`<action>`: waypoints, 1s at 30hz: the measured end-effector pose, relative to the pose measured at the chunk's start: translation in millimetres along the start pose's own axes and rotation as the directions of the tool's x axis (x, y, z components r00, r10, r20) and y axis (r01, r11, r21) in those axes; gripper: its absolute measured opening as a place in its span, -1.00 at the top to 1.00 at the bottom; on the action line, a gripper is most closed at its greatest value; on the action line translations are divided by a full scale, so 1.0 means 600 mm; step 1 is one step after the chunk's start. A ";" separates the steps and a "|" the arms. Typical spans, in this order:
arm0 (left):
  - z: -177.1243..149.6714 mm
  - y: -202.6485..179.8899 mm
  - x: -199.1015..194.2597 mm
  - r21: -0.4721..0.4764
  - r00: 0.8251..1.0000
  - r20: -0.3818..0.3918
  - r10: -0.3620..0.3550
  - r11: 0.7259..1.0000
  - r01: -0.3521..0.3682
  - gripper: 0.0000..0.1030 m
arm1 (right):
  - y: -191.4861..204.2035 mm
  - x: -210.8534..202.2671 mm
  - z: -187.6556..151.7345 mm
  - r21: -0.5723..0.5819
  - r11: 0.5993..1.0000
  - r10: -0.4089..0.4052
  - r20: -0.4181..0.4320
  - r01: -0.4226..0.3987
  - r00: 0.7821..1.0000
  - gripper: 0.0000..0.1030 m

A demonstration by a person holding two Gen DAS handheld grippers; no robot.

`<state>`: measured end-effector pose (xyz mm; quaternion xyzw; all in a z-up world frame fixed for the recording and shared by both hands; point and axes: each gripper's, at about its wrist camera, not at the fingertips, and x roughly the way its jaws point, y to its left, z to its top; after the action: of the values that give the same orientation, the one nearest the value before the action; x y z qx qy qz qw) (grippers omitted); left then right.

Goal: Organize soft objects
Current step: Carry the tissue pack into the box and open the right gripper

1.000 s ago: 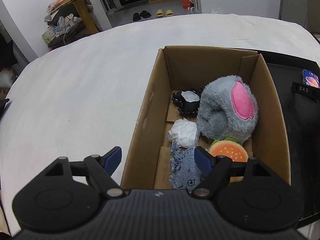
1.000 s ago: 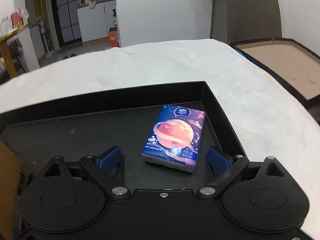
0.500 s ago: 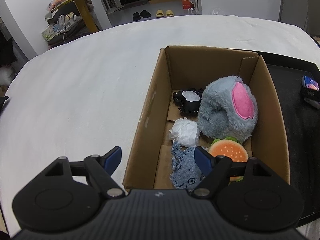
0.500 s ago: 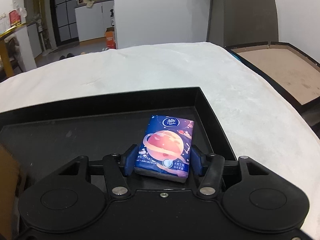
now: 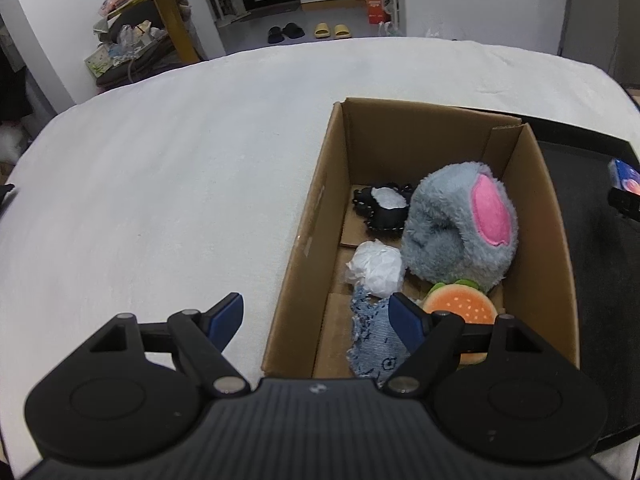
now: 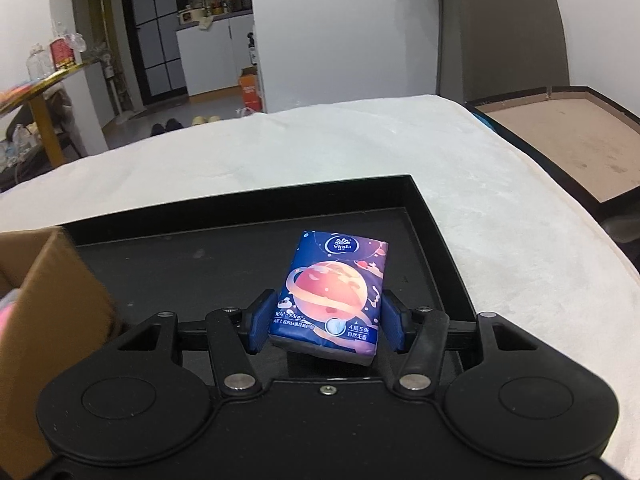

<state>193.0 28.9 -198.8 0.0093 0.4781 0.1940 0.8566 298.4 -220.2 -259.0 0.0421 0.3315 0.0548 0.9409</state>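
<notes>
Five soft, seemingly fuzzy items fill the cardboard box [image 5: 400, 152].

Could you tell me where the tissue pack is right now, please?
In the right wrist view, the tissue pack is clamped between the right gripper's blue pads above the black tray, to the right of the cardboard box.

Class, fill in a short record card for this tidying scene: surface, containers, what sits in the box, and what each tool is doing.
surface: white cloth-covered table
containers: open brown cardboard box; shallow black tray beside it
in box: grey plush toy with pink patch, orange plush burger, crumpled white paper ball, blue denim scrap, black and white soft item
left tool: open, empty, straddling the box's near left wall
right tool: shut on blue planet-print tissue pack over the tray
</notes>
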 end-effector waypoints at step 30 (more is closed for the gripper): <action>0.007 0.073 -0.011 -0.040 0.984 0.048 -0.170 0.984 0.172 -0.46 | 0.162 -0.138 0.072 -0.157 0.931 0.346 0.092 -0.330 0.934 -0.04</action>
<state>179.2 68.2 -182.5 -0.0464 0.4537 0.1302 0.8804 254.1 -136.6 -163.2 0.0361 0.2586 0.2366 0.9359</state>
